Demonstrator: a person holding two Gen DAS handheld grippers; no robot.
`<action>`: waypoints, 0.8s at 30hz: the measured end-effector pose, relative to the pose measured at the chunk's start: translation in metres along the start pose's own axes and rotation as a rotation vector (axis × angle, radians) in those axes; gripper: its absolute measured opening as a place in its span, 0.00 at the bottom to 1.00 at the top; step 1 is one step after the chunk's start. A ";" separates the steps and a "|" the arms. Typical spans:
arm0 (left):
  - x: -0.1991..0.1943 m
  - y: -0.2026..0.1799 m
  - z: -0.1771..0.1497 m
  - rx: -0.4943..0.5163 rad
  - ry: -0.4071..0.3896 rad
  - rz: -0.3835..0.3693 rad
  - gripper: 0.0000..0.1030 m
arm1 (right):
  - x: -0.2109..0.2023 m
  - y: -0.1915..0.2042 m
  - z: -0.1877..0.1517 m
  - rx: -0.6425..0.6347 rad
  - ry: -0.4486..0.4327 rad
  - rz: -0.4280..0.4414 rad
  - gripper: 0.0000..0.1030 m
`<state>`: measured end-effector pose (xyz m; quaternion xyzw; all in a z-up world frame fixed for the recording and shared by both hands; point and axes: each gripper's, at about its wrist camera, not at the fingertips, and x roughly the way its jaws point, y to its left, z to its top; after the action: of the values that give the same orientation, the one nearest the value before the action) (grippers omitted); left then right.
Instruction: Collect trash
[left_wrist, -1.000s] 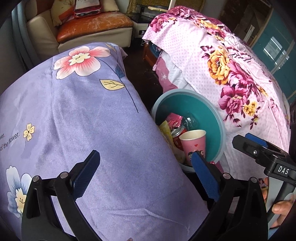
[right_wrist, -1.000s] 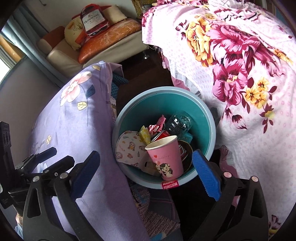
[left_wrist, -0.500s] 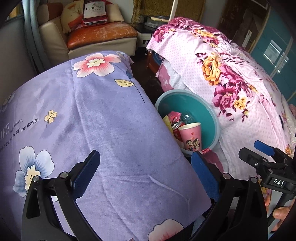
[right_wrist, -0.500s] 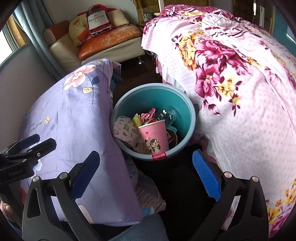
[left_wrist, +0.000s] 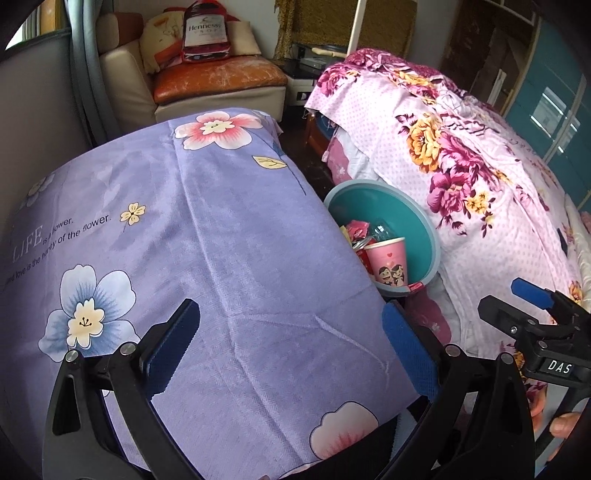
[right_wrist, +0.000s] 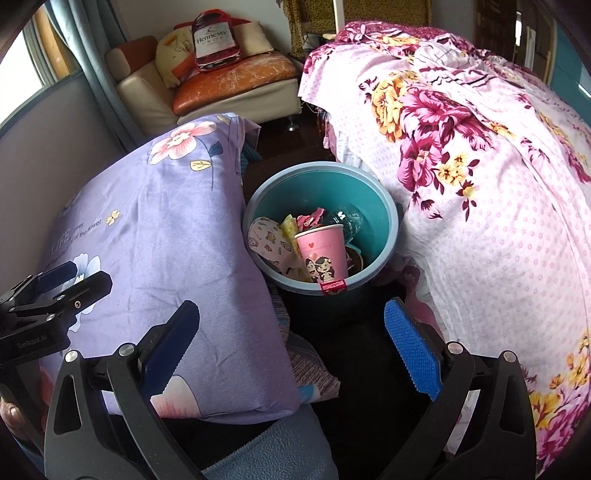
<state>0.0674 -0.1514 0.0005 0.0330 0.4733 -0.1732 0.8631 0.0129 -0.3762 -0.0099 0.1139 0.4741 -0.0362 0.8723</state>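
Note:
A teal bin (right_wrist: 376, 206) (left_wrist: 424, 229) stands on the dark floor between two covered pieces of furniture. Inside it a pink paper cup (right_wrist: 325, 254) (left_wrist: 389, 260) stands upright among wrappers (right_wrist: 312, 221), a printed paper piece (right_wrist: 266, 238) and a crumpled clear bottle (right_wrist: 349, 218). My right gripper (right_wrist: 291, 347) is open, held above and in front of the bin with nothing between its fingers. My left gripper (left_wrist: 290, 350) is open over the purple floral cloth (left_wrist: 184, 240), left of the bin. Each gripper shows in the other's view at the frame edge.
A pink floral bedspread (right_wrist: 480, 184) rises right of the bin. The purple floral cover (right_wrist: 155, 236) rises on its left. A cream and orange seat (right_wrist: 229, 88) with a bottle-shaped cushion (right_wrist: 216, 40) stands at the back. A hand (left_wrist: 565, 430) holds the right gripper's handle.
Both grippers have drawn back and up from the bin, which now looks smaller and farther away. Both stayed open. The bin's contents have not moved.

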 end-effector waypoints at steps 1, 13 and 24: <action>0.000 0.001 -0.001 -0.003 0.000 0.001 0.96 | 0.000 0.002 -0.001 -0.004 0.002 0.004 0.93; 0.015 0.014 -0.007 -0.027 0.027 0.026 0.96 | 0.010 0.014 -0.004 -0.016 0.034 -0.017 0.93; 0.028 0.019 -0.008 -0.032 0.043 0.047 0.96 | 0.025 0.007 -0.001 -0.008 0.065 -0.016 0.93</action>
<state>0.0814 -0.1393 -0.0293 0.0341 0.4933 -0.1447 0.8571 0.0271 -0.3684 -0.0297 0.1077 0.5031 -0.0376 0.8567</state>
